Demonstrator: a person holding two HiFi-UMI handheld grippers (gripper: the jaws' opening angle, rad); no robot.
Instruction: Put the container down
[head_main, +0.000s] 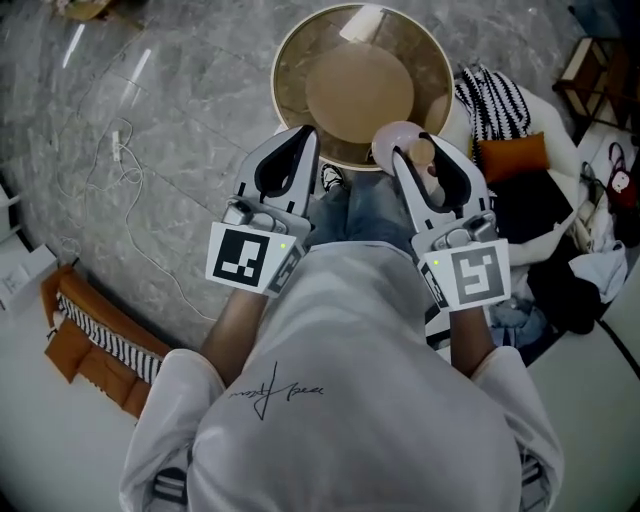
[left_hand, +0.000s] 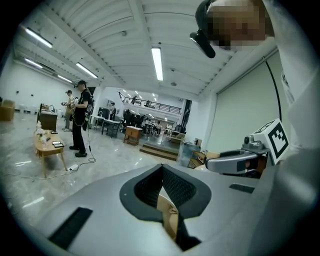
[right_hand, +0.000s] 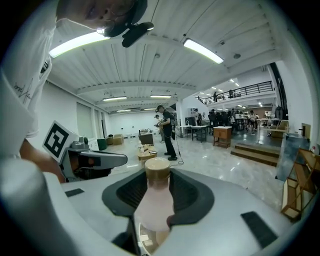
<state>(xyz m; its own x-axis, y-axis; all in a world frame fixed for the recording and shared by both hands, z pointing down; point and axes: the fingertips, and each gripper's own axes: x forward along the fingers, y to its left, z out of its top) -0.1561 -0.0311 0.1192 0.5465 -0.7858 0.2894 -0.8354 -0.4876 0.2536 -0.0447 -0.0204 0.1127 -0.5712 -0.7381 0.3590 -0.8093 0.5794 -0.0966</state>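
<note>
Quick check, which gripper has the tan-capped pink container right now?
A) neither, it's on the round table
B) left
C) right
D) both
C: in the right gripper view the container stands clamped between the fingers of the right gripper, while the left gripper has its fingers together with nothing between them.

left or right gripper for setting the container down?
Right. The right gripper is shut on the container, at the near edge of the round table in the head view. The left gripper is shut on nothing.
</note>
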